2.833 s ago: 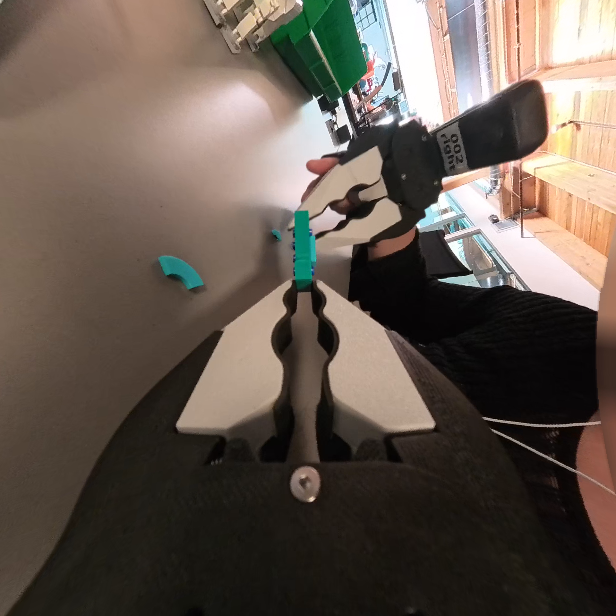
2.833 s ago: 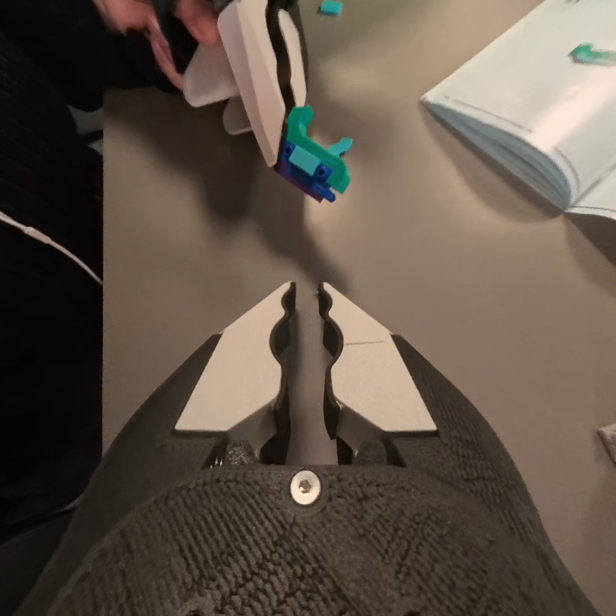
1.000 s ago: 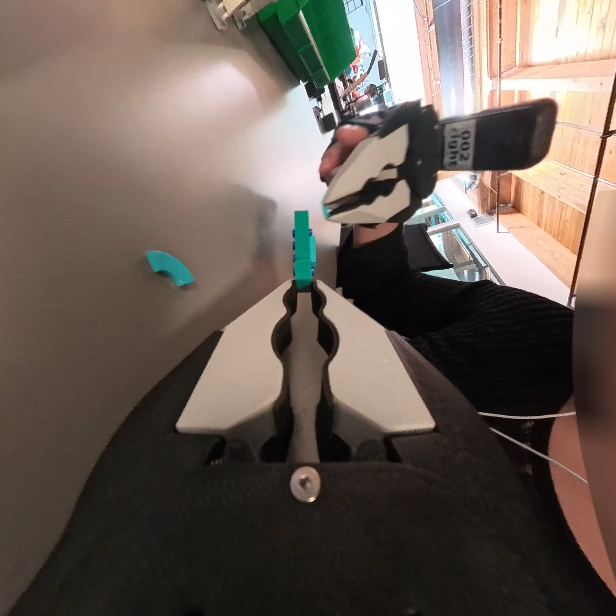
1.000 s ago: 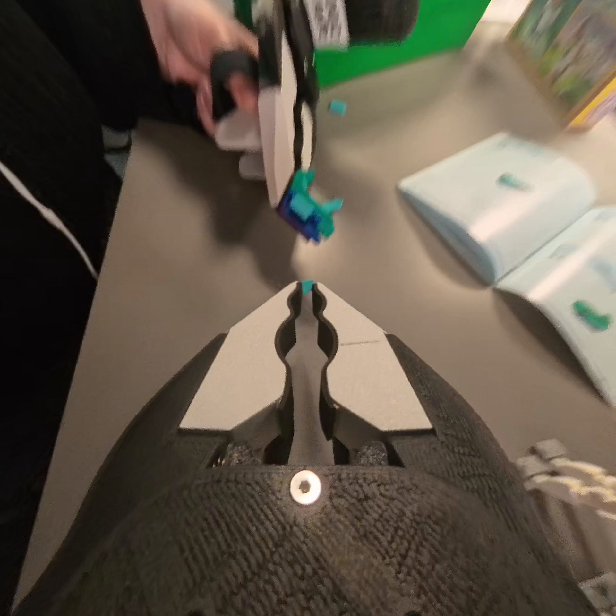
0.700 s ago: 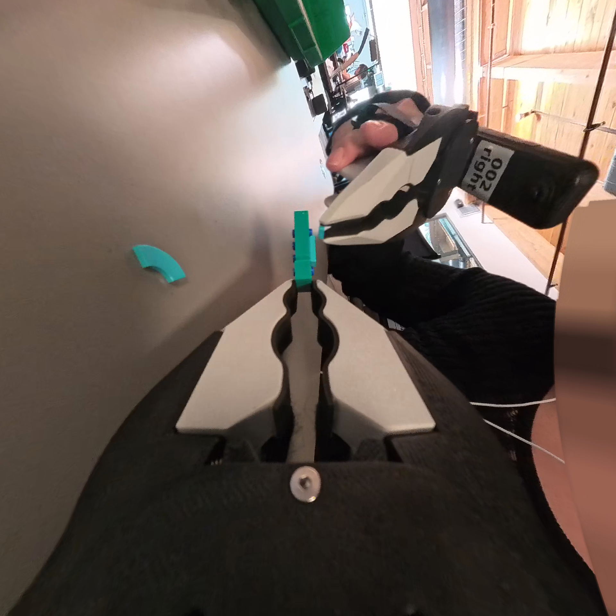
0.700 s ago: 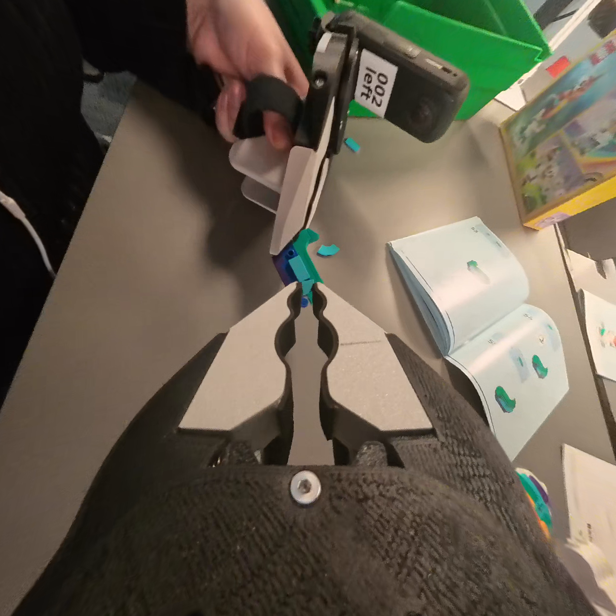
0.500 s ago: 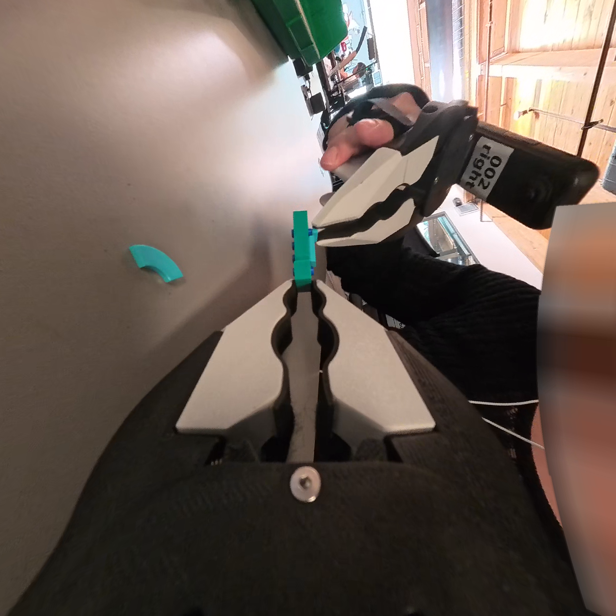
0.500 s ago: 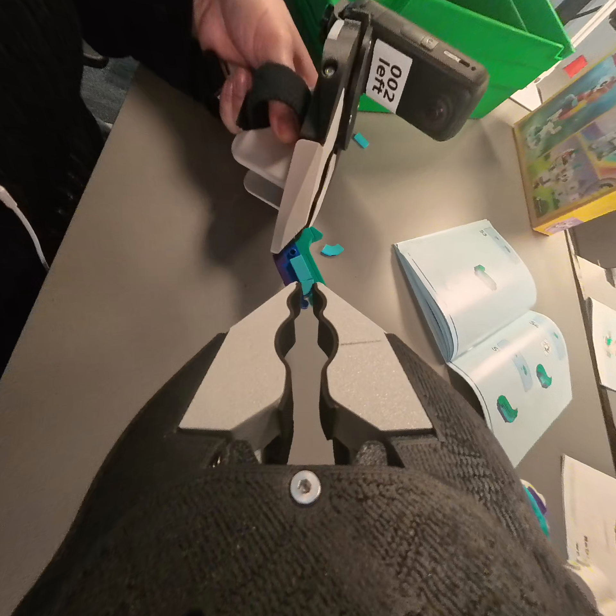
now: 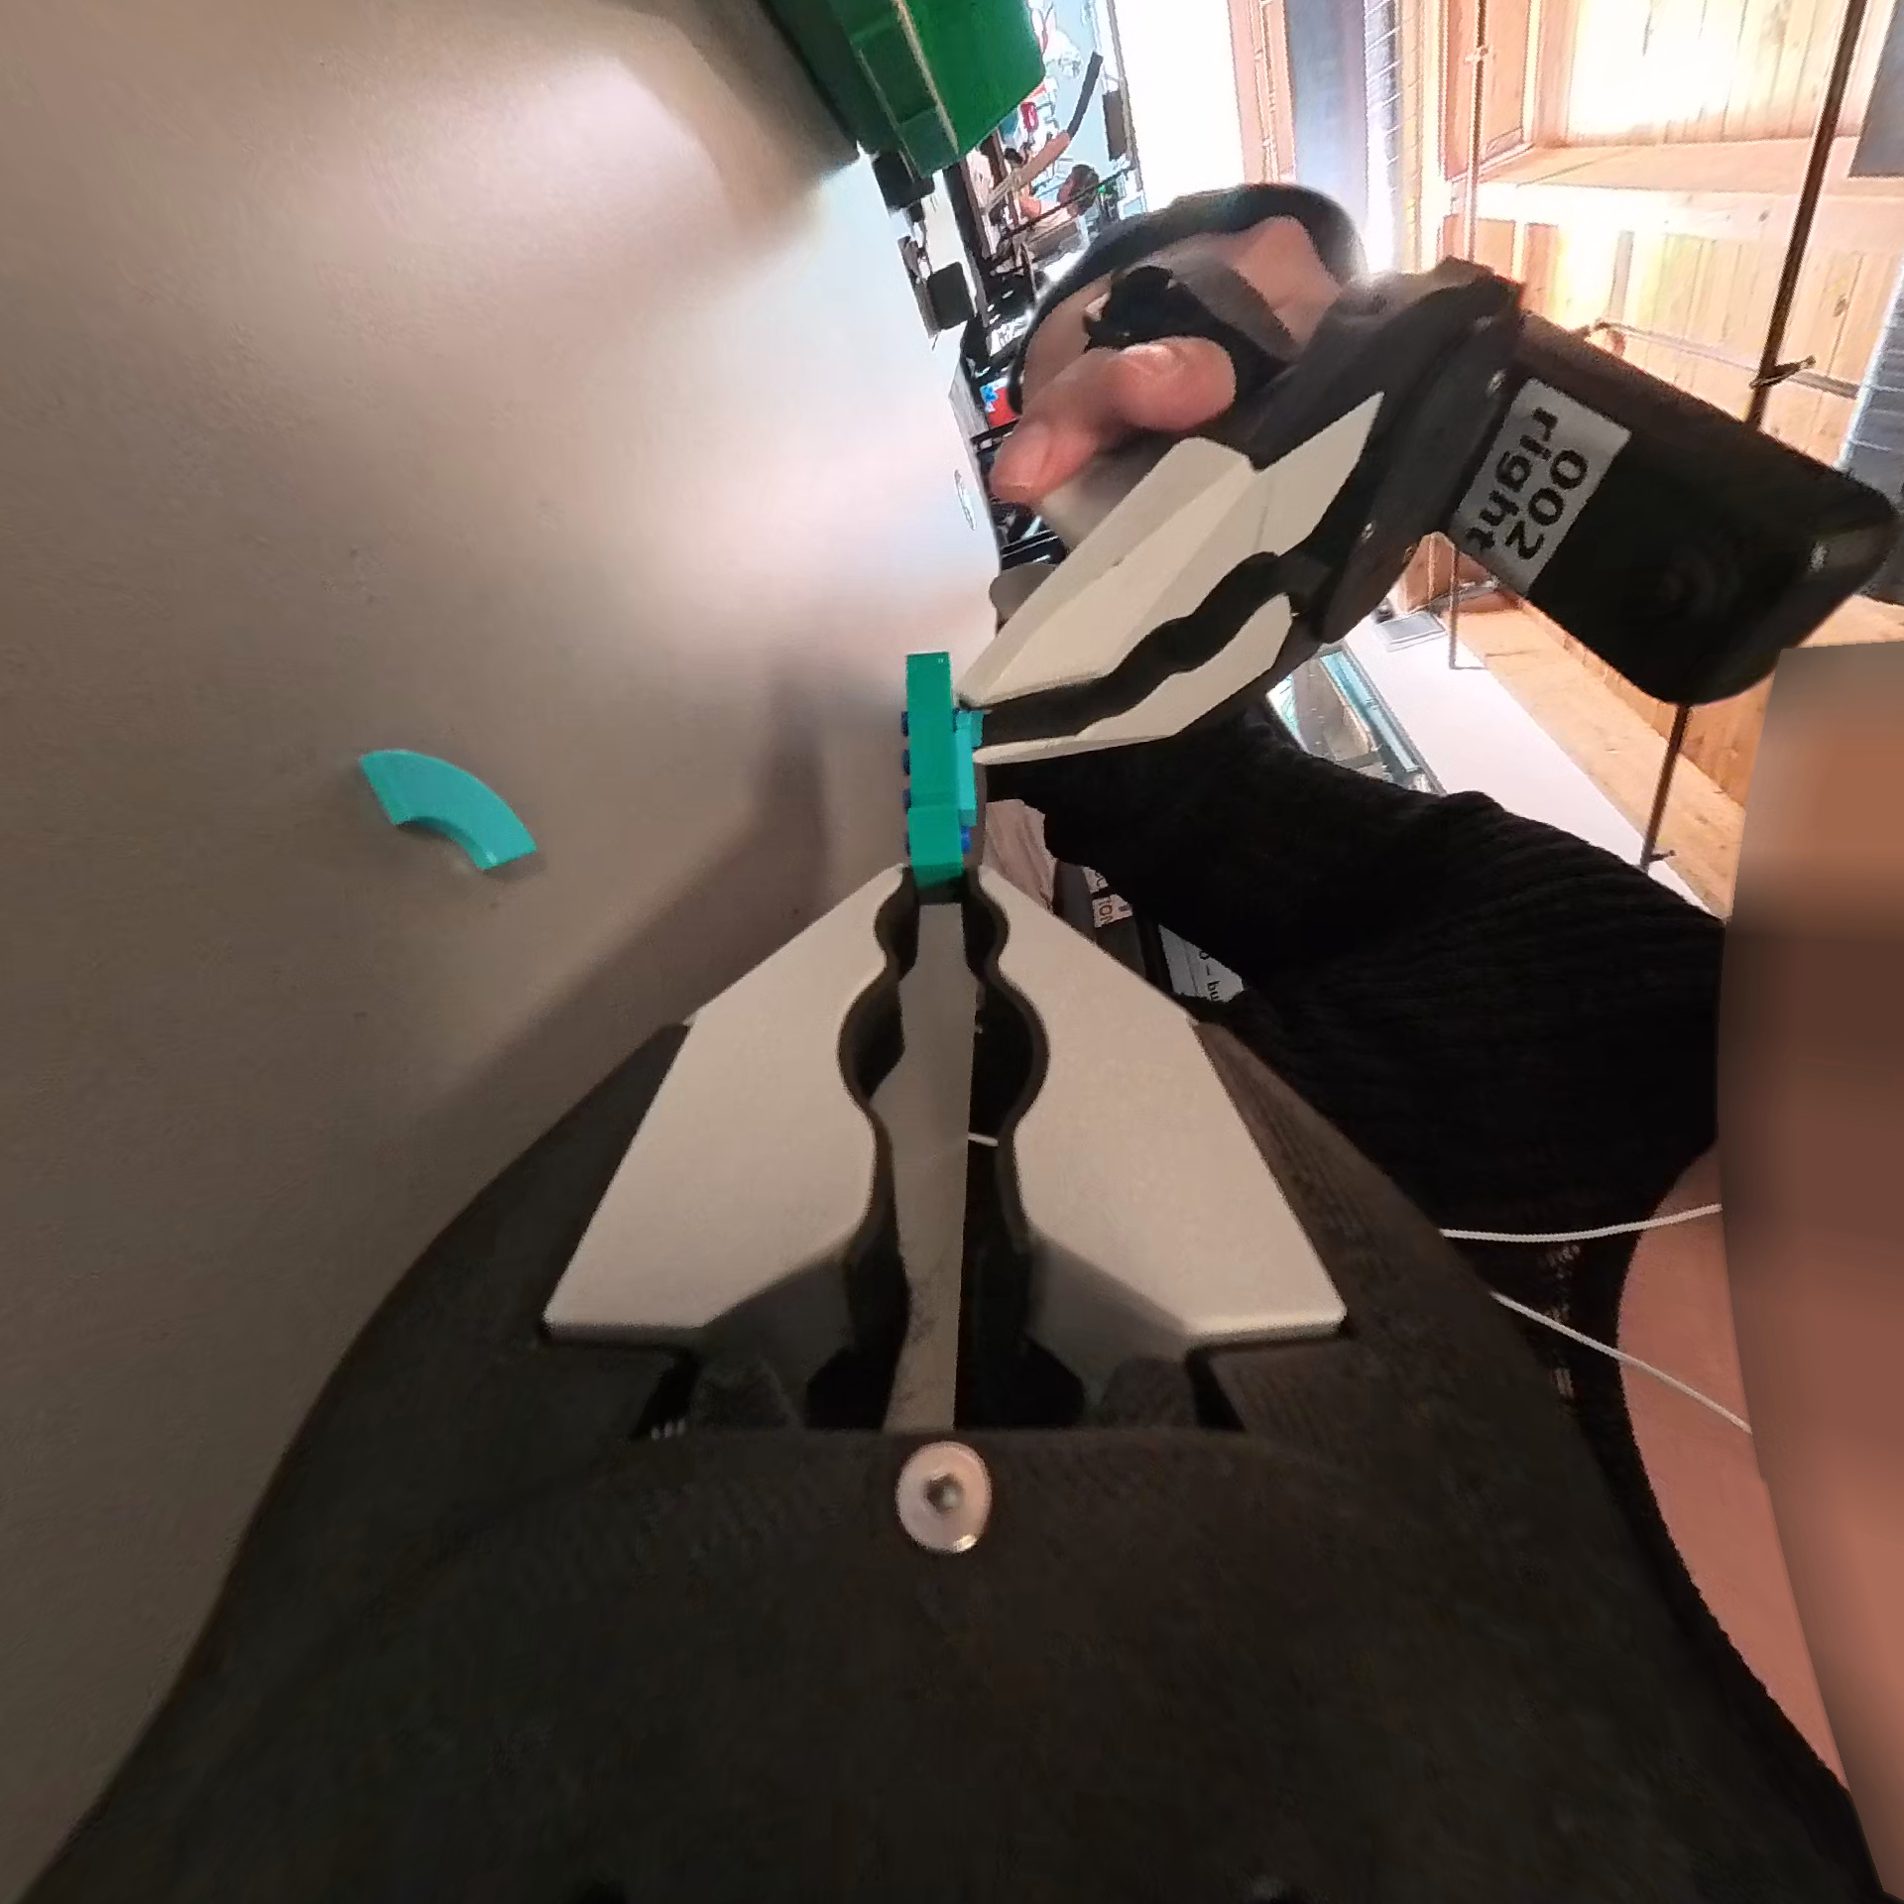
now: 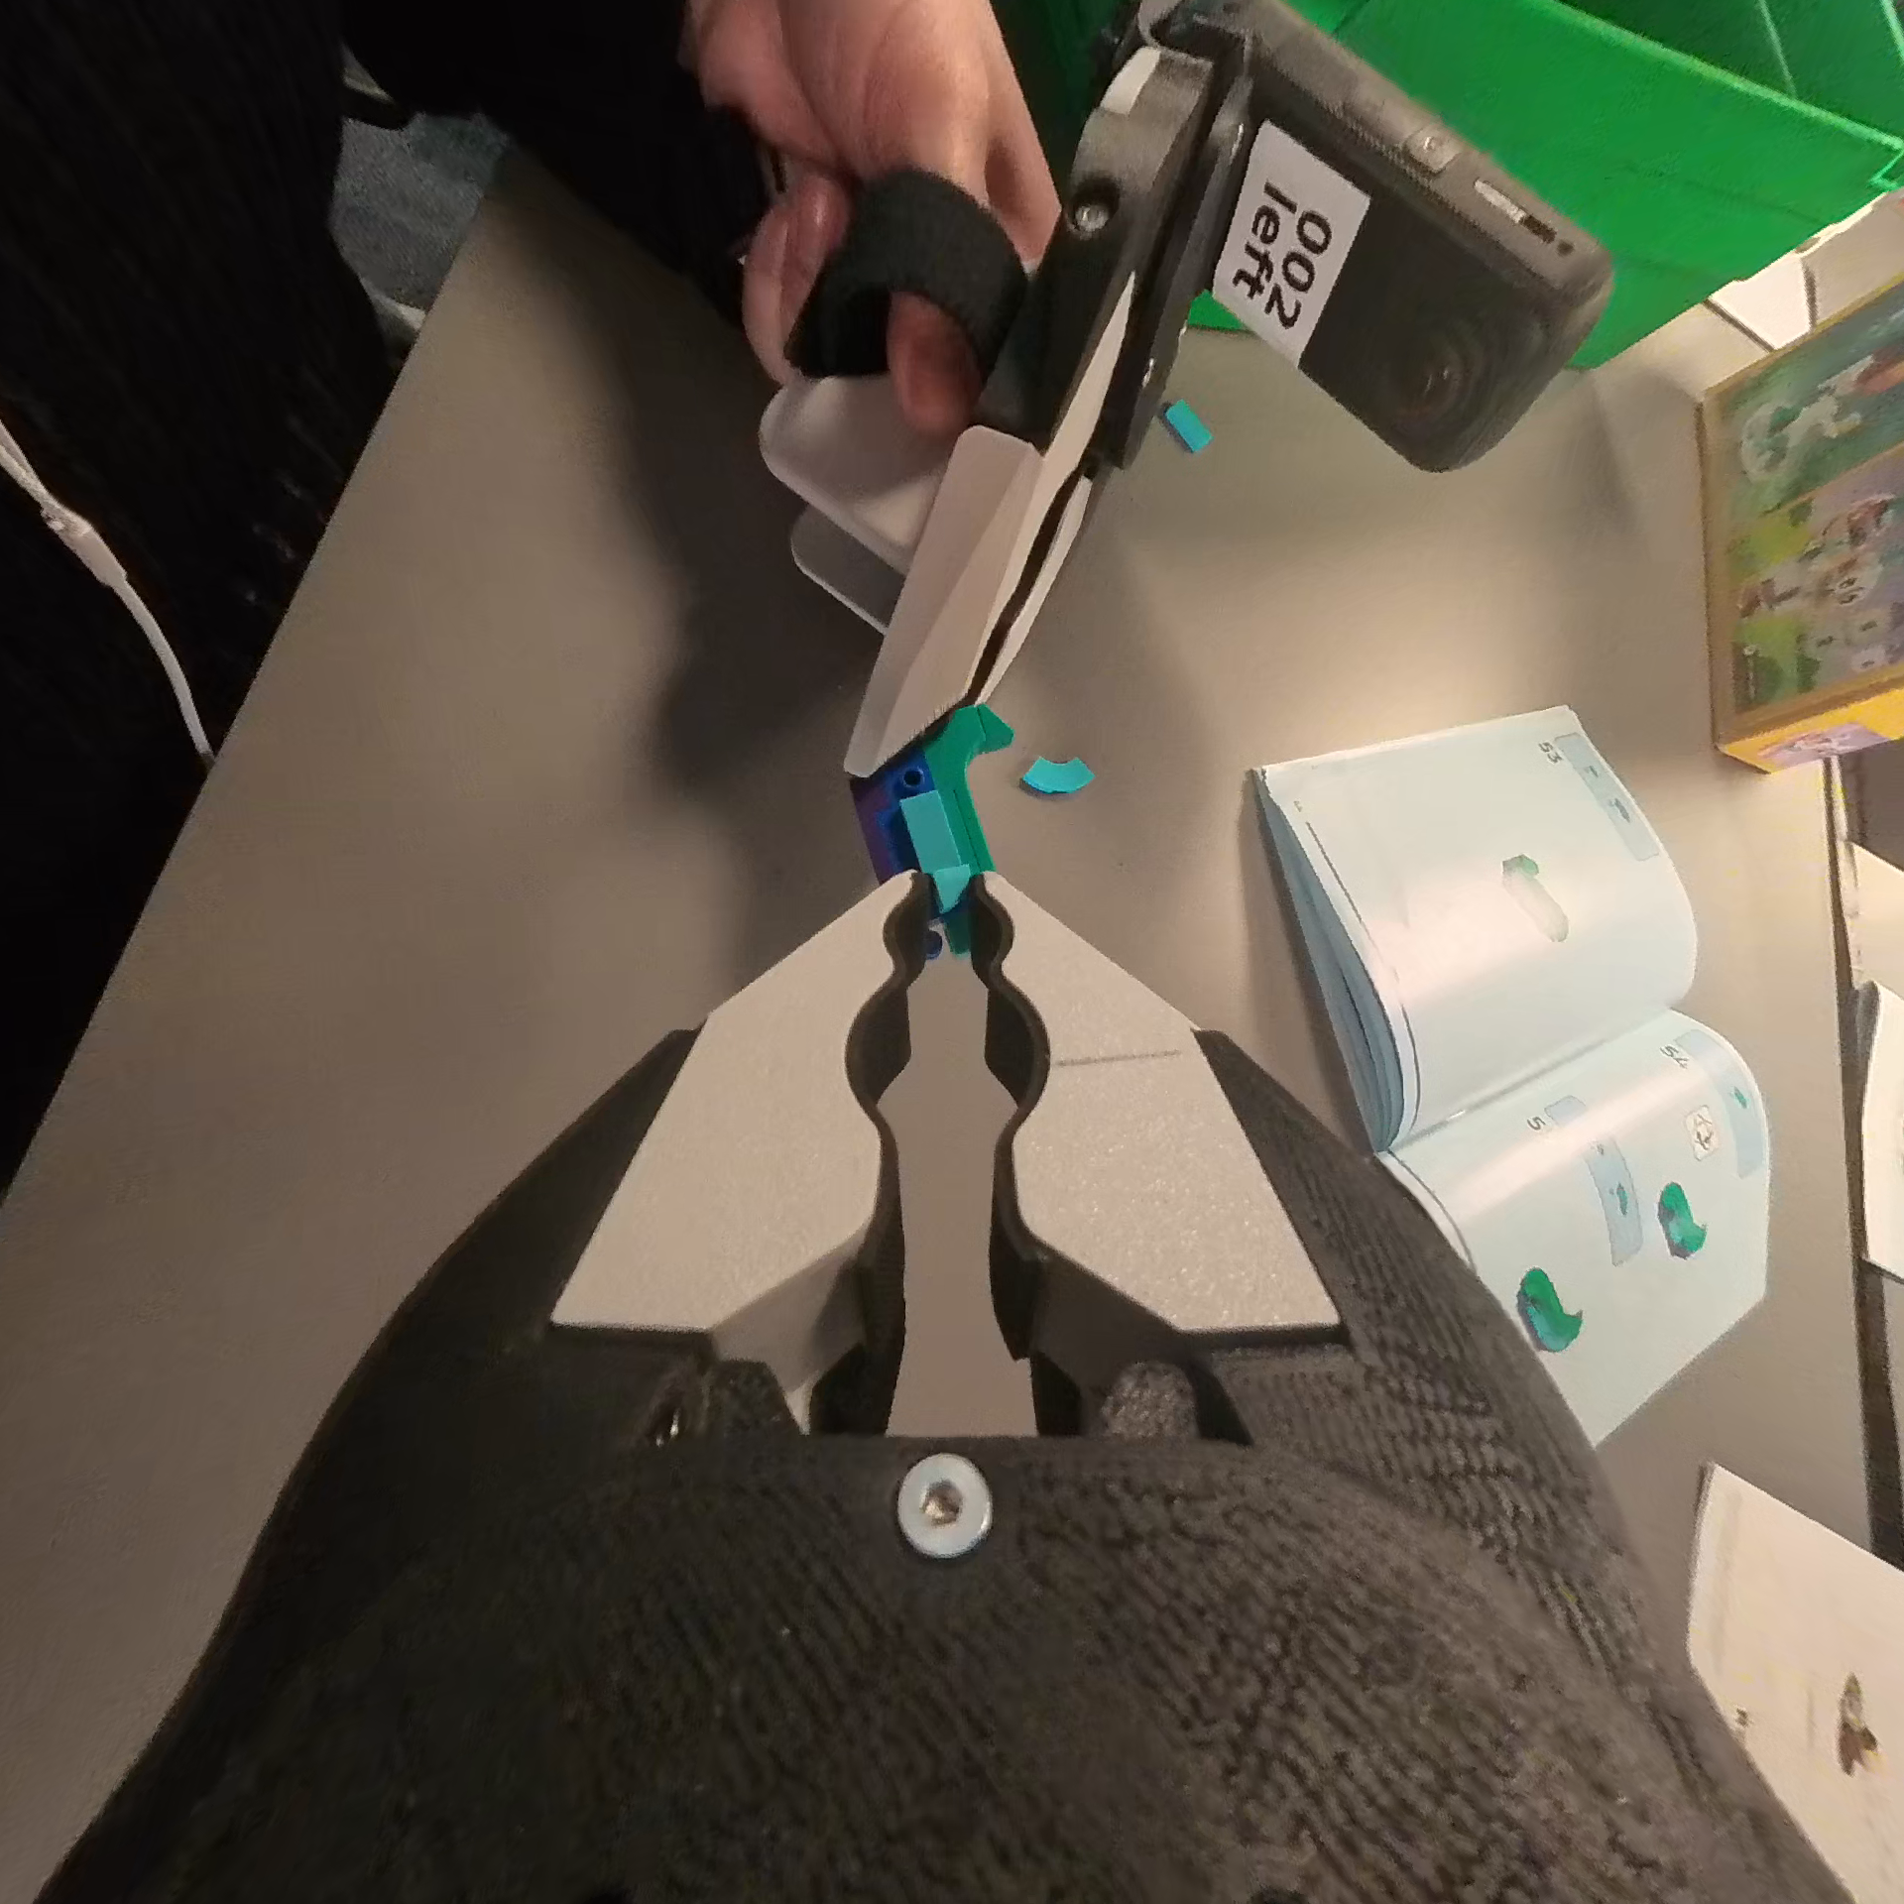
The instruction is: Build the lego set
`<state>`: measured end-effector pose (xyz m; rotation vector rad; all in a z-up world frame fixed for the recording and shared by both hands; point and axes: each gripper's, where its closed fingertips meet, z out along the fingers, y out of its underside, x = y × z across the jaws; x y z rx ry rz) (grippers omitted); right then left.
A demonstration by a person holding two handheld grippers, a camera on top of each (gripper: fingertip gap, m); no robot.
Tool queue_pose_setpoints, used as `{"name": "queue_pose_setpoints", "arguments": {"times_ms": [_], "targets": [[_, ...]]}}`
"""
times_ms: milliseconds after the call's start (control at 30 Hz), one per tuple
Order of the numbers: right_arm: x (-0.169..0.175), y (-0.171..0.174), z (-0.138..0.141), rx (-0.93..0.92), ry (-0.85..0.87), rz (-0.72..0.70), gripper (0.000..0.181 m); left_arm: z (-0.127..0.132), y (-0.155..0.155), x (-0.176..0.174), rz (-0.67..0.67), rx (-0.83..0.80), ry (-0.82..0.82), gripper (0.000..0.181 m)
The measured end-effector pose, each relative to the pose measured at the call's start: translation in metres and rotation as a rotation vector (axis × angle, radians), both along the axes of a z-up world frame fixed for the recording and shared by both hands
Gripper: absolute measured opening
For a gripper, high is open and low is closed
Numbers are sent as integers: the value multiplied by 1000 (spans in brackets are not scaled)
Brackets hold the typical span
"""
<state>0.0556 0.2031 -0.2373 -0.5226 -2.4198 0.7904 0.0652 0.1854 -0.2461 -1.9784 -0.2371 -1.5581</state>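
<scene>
My left gripper (image 9: 940, 881) is shut on a teal and blue lego assembly (image 9: 936, 768) and holds it upright above the grey table (image 9: 309, 464). My right gripper (image 10: 950, 902) is shut on a small teal piece (image 10: 950, 888) and holds it against the side of the assembly (image 10: 922, 814). In the left wrist view the right gripper (image 9: 974, 713) comes in from the right and its tips touch the assembly. In the right wrist view the left gripper (image 10: 894, 747) comes down from above onto the assembly.
A curved teal piece (image 10: 1053, 775) lies on the table just beyond the assembly, and shows in the left wrist view (image 9: 448, 809). A small teal piece (image 10: 1185, 425) lies farther back. An open instruction booklet (image 10: 1494, 979), a lego box (image 10: 1803, 577) and a green bin (image 10: 1545, 103) are to the right and back. Both grippers' tips are close together, under 4 cm apart.
My right gripper has closed on a small teal piece from the table, lifted it, and brought it against the assembly. My left gripper has kept hold of the assembly.
</scene>
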Motion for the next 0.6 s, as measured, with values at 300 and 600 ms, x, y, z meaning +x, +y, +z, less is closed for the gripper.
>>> {"name": "queue_pose_setpoints", "arguments": {"times_ms": [300, 600], "targets": [[-1, 0, 4, 15, 32, -14, 26, 5, 2, -3, 20, 10, -40, 7], [-12, 2, 15, 478, 596, 44, 48, 14, 3, -9, 39, 26, -124, 6]]}}
